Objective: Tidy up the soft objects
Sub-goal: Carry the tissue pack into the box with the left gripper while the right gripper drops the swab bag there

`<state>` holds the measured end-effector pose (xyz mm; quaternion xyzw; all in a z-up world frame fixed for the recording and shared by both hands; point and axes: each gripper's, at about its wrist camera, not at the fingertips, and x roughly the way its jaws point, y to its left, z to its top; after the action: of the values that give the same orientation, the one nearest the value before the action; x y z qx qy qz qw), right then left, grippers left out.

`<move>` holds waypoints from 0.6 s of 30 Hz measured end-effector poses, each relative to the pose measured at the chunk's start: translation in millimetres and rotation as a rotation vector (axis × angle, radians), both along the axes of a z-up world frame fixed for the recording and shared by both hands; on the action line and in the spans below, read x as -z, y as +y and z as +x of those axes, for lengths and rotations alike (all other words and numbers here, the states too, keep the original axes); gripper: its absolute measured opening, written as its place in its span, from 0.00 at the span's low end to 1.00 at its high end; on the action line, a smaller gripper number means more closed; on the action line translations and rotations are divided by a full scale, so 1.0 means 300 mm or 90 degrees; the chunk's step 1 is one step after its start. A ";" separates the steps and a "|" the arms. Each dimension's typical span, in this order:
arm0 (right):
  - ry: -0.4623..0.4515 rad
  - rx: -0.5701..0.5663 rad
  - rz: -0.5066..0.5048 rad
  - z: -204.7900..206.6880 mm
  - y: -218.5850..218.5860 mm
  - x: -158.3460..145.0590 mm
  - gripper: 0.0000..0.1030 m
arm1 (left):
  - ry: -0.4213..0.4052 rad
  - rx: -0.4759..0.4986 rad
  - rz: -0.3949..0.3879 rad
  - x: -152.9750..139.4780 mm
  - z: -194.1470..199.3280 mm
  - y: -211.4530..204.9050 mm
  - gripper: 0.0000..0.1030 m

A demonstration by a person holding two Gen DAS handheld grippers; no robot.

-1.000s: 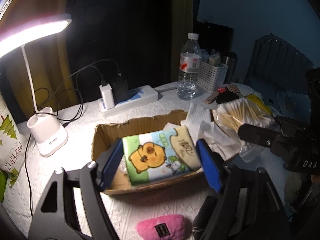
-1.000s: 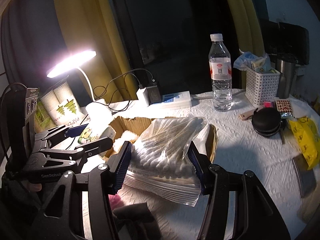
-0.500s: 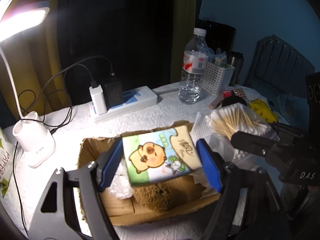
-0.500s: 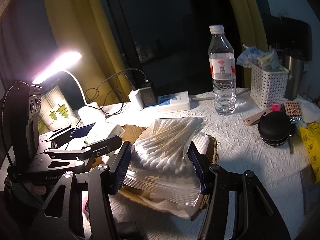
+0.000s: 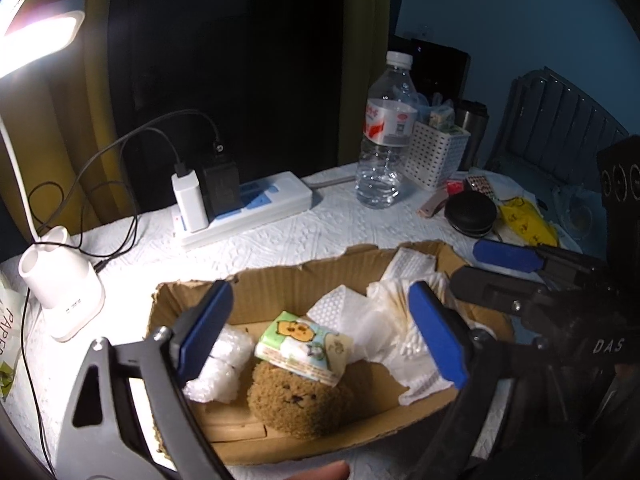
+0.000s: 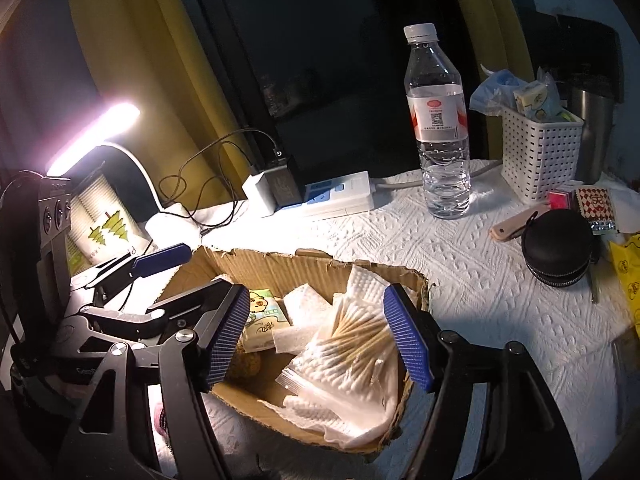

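A torn cardboard box (image 5: 280, 280) (image 6: 280, 264) stands on the white tablecloth. Inside lie a brown plush toy (image 5: 298, 400), a cartoon tissue pack (image 5: 302, 342) (image 6: 262, 316) resting on it, bubble wrap (image 5: 218, 364), white tissues (image 5: 360, 320) and a clear bag of cotton swabs (image 6: 344, 356). My left gripper (image 5: 320, 336) is open and empty above the box, over the tissue pack. My right gripper (image 6: 316, 336) is open and empty above the swab bag. The right gripper (image 5: 504, 268) shows in the left wrist view, over the box's right end.
A lit desk lamp (image 5: 60, 276) stands left of the box. Behind are a power strip with chargers (image 5: 240, 208), a water bottle (image 5: 384, 140) and a white basket (image 6: 540, 156). A black round case (image 6: 558, 250) and yellow bag (image 5: 528, 220) lie right.
Both grippers opened. The tissue pack dropped from my left gripper onto the plush toy, and the swab bag dropped from my right gripper into the box.
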<state>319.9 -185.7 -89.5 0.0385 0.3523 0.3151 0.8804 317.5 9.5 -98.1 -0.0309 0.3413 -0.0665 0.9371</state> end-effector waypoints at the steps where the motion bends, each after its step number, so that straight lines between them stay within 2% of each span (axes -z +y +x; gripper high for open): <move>1: -0.001 0.001 0.000 -0.002 -0.001 -0.002 0.71 | -0.002 -0.001 0.001 -0.004 -0.005 0.000 0.88; 18: -0.045 0.006 -0.013 -0.166 -0.009 -0.082 0.71 | -0.048 -0.008 -0.004 -0.094 -0.190 0.008 0.88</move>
<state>270.0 -188.3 -65.0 0.0199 0.3244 0.3088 0.8939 260.5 11.7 -70.0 -0.0334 0.3052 -0.0624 0.9497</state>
